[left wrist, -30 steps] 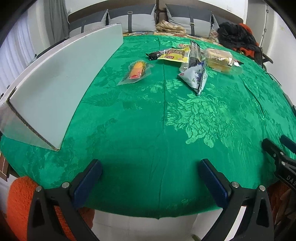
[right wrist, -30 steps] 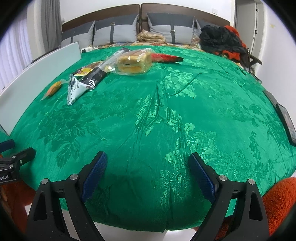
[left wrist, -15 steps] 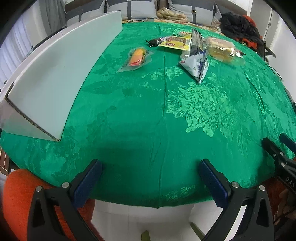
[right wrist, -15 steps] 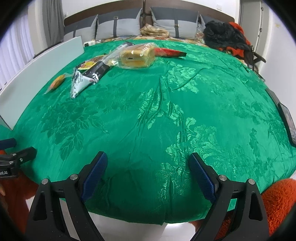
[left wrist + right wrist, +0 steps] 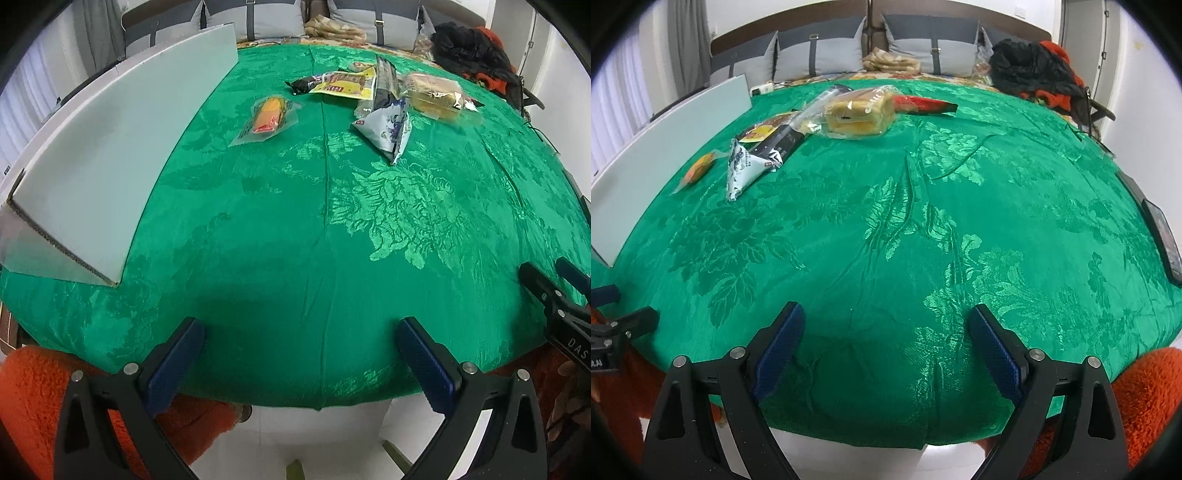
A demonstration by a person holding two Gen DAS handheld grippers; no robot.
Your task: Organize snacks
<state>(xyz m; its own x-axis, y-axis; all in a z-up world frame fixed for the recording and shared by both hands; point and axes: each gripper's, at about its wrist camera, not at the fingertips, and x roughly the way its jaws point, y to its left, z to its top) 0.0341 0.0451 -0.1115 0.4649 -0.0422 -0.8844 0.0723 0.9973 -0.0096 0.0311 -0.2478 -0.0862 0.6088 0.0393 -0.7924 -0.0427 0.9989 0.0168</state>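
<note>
Both grippers spread wide and empty, hanging over the near edge of the table (image 5: 295, 258): left gripper (image 5: 301, 363) toward the near left, right gripper (image 5: 884, 345) toward the near right, each just visible in the other's view. Likely held back here to survey before a first reach; nothing picked up yet, no snack sorted.

Snacks bunched at the far side, well apart from both grippers. Orange snack (image 5: 267, 116) in clear wrap lying alone, farthest left of the lot. White-and-blue pouch (image 5: 386, 125) nearest of the cluster, tucked under the end of a long dark pack (image 5: 781, 142). Yellow packet (image 5: 345, 84) behind, with a dark wrapper (image 5: 303, 83) at its left end. Wrapped bread (image 5: 858, 112) in crinkly clear film to the right, red packet (image 5: 925, 105) just beyond it. Loose, overlapping pile, so probably dumped for sorting rather than arranged.

White cardboard panel (image 5: 110, 147) along the left side, corrugated edge showing; possibly a box wall or flap meant to receive the snacks, though impossible to confirm.

Green damask cloth over the table, creased down the middle, slippery-looking under film wrappers. Dark flat device (image 5: 1161, 238) at the right edge. Beyond: grey cushions (image 5: 820, 55) against a wall, black and red clothes (image 5: 1032, 68) heaped far right, curtains left, orange fleece at the bottom corners.
</note>
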